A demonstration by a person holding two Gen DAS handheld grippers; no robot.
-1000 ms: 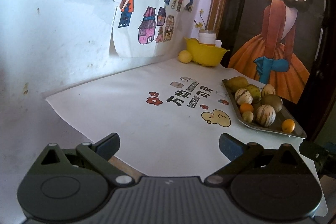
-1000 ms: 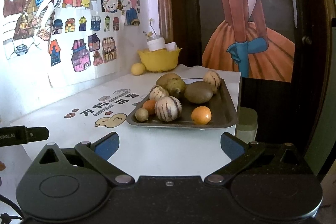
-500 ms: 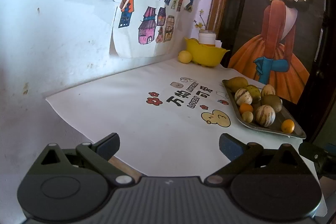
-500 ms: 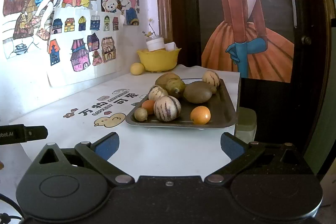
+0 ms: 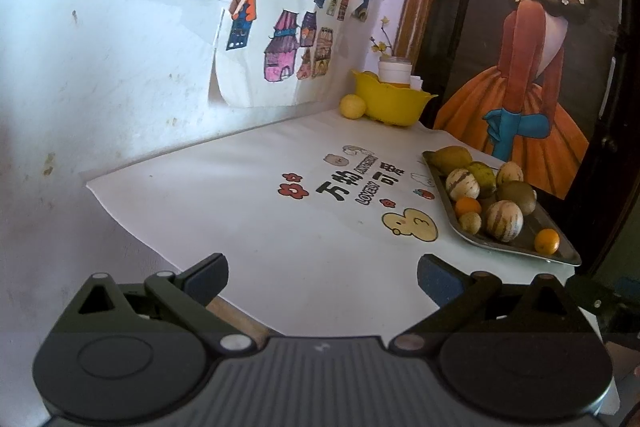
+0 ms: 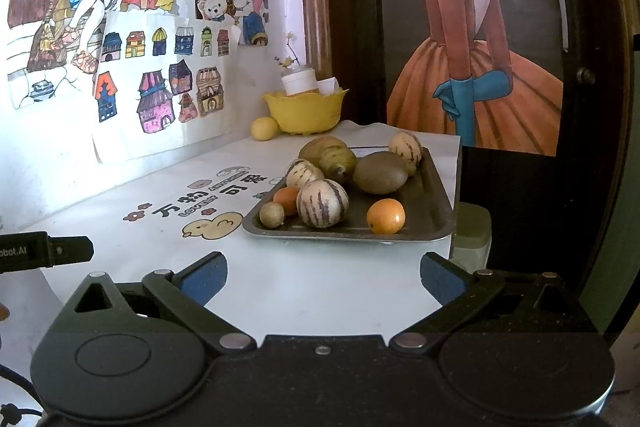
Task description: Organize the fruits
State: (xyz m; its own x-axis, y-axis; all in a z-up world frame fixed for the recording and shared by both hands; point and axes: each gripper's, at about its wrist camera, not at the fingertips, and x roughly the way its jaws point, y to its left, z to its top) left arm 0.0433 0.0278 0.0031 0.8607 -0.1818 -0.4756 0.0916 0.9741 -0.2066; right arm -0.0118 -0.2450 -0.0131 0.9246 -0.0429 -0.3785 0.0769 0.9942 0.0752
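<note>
1. At the table's right edge: dark metal rectangular tray [image 6: 430,195] holding striped round melons [image 6: 322,203], small oranges [image 6: 385,215], brownish-green fruits [image 6: 380,172].
2. At the far corner: yellow plastic bowl [image 6: 306,111], a round yellow fruit [image 6: 264,128] just beside it.
3. At the near edge: left gripper [image 5: 322,277], fingers wide apart, empty.
4. Right gripper [image 6: 323,277], likewise wide, empty.

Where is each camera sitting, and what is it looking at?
Left wrist: on the left gripper, facing across the white mat to the wall drawings; its open fingers show.
Right wrist: on the right gripper, facing the fruit tray; open fingers show, left gripper's tip at the edge.
Shared: tray, yellow bowl.
</note>
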